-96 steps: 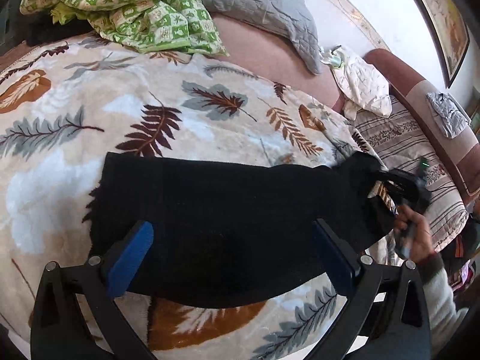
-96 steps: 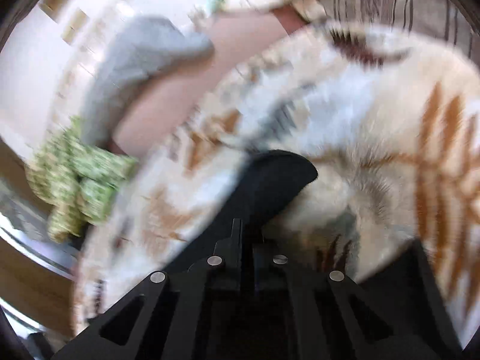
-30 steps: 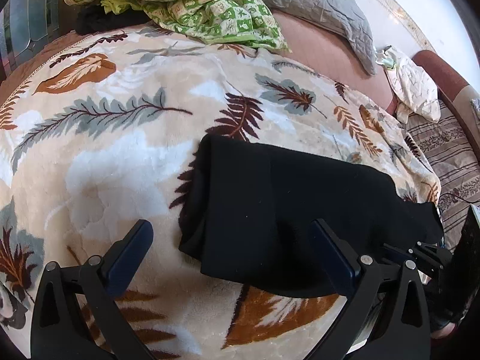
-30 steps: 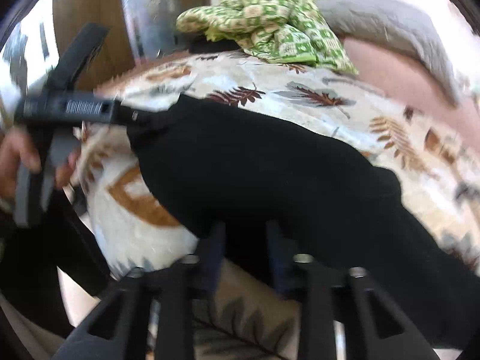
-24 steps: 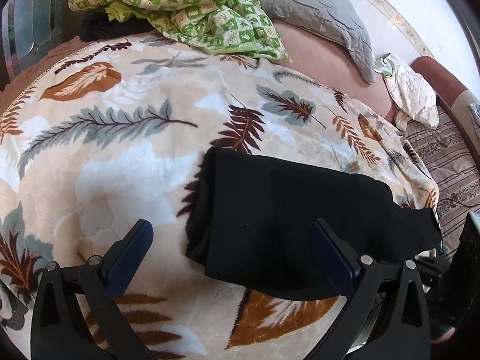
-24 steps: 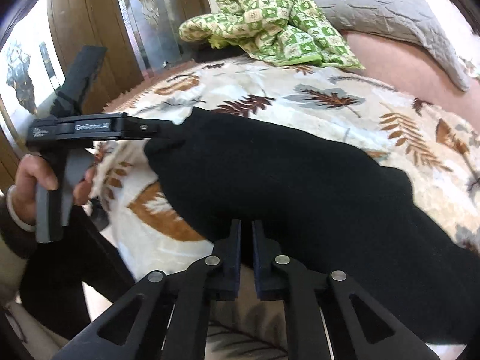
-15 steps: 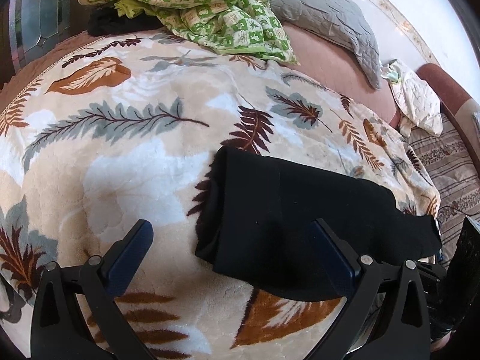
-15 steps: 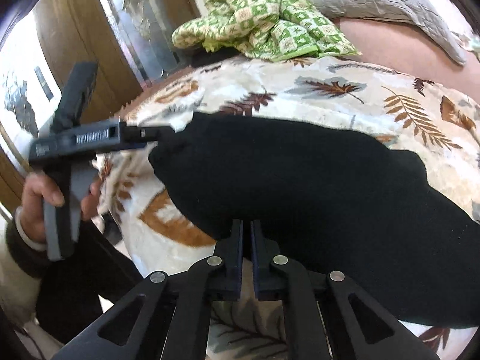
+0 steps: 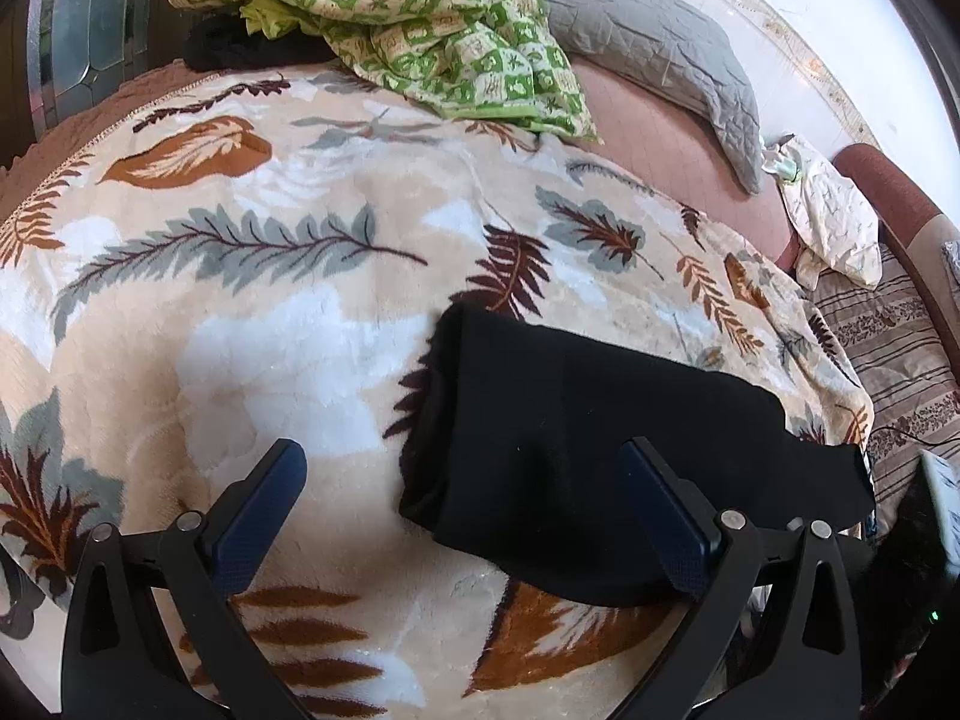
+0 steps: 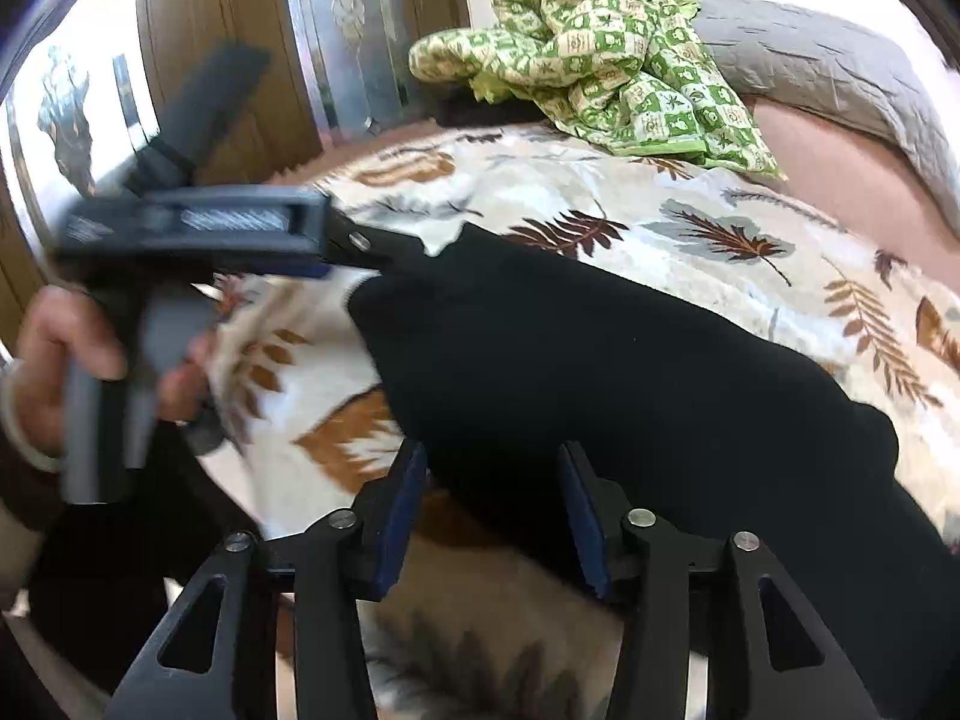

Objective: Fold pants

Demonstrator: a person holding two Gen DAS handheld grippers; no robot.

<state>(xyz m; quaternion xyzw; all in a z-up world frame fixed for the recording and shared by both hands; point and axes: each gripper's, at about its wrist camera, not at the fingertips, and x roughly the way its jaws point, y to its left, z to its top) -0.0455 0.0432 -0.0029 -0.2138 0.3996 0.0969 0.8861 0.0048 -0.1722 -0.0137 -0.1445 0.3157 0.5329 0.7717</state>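
The black pants point(image 9: 576, 438) lie folded in a thick band on the leaf-patterned blanket point(image 9: 240, 312). They also show in the right wrist view point(image 10: 630, 372). My left gripper point(image 9: 462, 480) is wide open and empty, just short of the fold's left end. In the right wrist view the left gripper point(image 10: 384, 258) hovers at the pants' far left corner. My right gripper point(image 10: 492, 480) is open, its jaws either side of the pants' near edge without gripping it.
A green checked cloth point(image 9: 390, 18) and a grey pillow point(image 9: 648, 48) lie at the back of the bed. A white cloth point(image 9: 834, 222) and a striped cover point(image 9: 888, 336) are at the right. A wooden door point(image 10: 228, 48) stands left of the bed.
My right gripper has opened and let go of the pants' edge. The left gripper has drifted left, so the folded pants sit further right in its view.
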